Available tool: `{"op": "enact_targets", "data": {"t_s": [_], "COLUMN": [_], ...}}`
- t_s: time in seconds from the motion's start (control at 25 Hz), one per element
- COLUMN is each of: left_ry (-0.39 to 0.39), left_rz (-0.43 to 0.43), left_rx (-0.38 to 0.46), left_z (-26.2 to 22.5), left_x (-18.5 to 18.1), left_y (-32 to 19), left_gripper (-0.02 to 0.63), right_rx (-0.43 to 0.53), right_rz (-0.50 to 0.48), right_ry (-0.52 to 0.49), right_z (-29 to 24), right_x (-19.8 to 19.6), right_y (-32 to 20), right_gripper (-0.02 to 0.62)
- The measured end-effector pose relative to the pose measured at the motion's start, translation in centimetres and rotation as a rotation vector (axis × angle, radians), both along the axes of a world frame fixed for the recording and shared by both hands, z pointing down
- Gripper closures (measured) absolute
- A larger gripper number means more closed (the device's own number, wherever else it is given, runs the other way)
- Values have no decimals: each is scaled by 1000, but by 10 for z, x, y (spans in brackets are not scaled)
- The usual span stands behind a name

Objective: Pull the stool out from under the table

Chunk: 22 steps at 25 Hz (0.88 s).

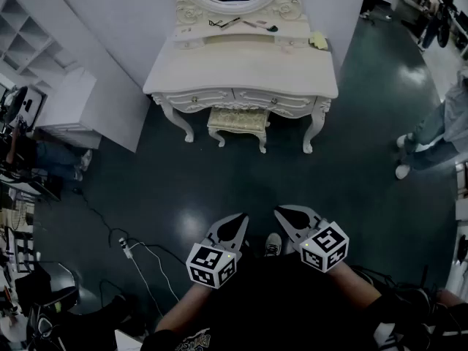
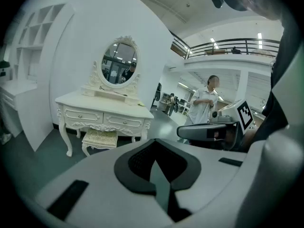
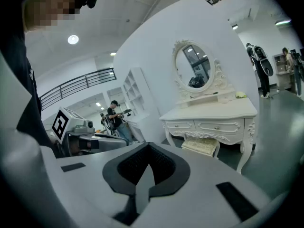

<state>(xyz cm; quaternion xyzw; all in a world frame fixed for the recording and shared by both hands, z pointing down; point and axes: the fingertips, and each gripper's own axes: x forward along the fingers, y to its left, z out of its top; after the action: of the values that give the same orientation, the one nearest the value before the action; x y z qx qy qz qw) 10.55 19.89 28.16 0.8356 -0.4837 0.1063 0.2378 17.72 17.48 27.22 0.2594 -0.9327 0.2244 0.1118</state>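
The jaws of the left gripper (image 2: 155,161) are seen pressed together with nothing between them, and those of the right gripper (image 3: 146,167) are likewise closed and empty. In the head view both are held low, well apart from the furniture. Black-and-white square patterns are carried on the marker cube (image 1: 211,265) of each gripper; pale print on the dark shirt (image 1: 191,338) at the bottom edge is too blurred to be read. The stool (image 1: 238,121), cream with a patterned cushioned seat and curved legs, is tucked partly under the carved white dressing table (image 1: 241,75) at upper centre. The oval mirror (image 2: 119,63) is shown whole only in the gripper views. A white cable (image 1: 139,253) on the glossy dark floor (image 1: 344,159) is shown only from the head.
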Motion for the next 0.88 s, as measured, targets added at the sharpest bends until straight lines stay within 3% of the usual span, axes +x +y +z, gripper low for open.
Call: {"op": "enact_targets", "data": {"t_s": [0.88], "left_ry": [-11], "left_rz": [17], "left_rx": [3], "left_z": [2], "left_x": [5], "left_y": [-7], "left_gripper": [598], "right_rx": [-15], "right_rz": [24], "right_ry": [-20], "right_z": [4], "right_x": [10], "right_y": [-7], "right_gripper": [569]}}
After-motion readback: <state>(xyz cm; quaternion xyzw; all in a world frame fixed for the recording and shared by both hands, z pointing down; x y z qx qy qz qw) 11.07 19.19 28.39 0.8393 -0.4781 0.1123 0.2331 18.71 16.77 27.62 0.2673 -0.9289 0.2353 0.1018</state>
